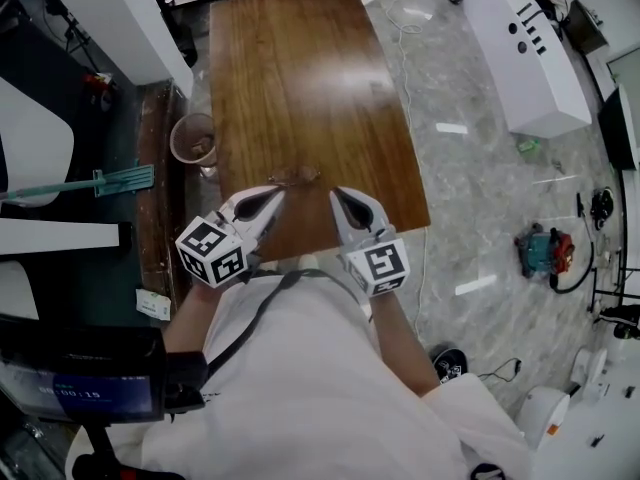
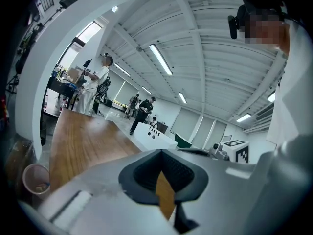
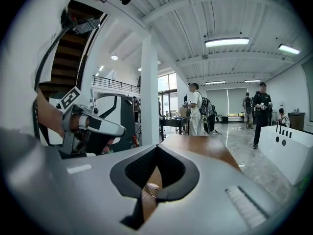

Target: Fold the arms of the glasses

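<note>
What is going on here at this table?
A person holds a grey two-jaw gripper in each hand at the near end of a long brown wooden table. The left gripper and the right gripper are both shut and hold nothing. A small pair of thin-framed glasses lies on the table just ahead of their tips. Whether its arms are folded is too small to tell.

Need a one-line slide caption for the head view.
Both shut, the left gripper and right gripper hover at the table edge, glasses lying just ahead.
</note>
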`<state>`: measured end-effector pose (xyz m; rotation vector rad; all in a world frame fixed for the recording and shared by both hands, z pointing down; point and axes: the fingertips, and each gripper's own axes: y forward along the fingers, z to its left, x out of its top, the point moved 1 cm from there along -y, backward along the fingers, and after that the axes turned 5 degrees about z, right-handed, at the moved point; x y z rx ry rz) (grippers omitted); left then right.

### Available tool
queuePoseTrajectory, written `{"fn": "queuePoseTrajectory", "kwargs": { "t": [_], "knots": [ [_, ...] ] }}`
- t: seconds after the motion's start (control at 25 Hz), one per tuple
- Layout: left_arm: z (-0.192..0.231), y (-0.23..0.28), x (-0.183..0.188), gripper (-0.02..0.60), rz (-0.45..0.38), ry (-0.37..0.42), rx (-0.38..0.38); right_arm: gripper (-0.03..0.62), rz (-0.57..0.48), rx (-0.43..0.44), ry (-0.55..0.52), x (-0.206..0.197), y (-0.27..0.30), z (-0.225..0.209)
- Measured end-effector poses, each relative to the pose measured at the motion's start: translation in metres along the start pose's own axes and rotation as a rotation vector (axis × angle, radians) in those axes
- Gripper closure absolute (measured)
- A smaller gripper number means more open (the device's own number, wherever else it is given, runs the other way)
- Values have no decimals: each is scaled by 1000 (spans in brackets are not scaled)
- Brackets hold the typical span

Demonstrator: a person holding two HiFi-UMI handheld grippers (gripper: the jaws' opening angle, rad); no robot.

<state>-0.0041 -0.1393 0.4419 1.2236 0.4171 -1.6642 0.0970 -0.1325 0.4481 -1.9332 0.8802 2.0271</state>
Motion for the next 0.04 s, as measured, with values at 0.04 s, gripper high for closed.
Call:
{"fn": "queuePoseTrajectory", "kwargs": {
  "t": [0.04],
  "knots": [
    [1,0,-1,577,1,-3,1,586,4,3,-4,0,1,0]
  ]
}}
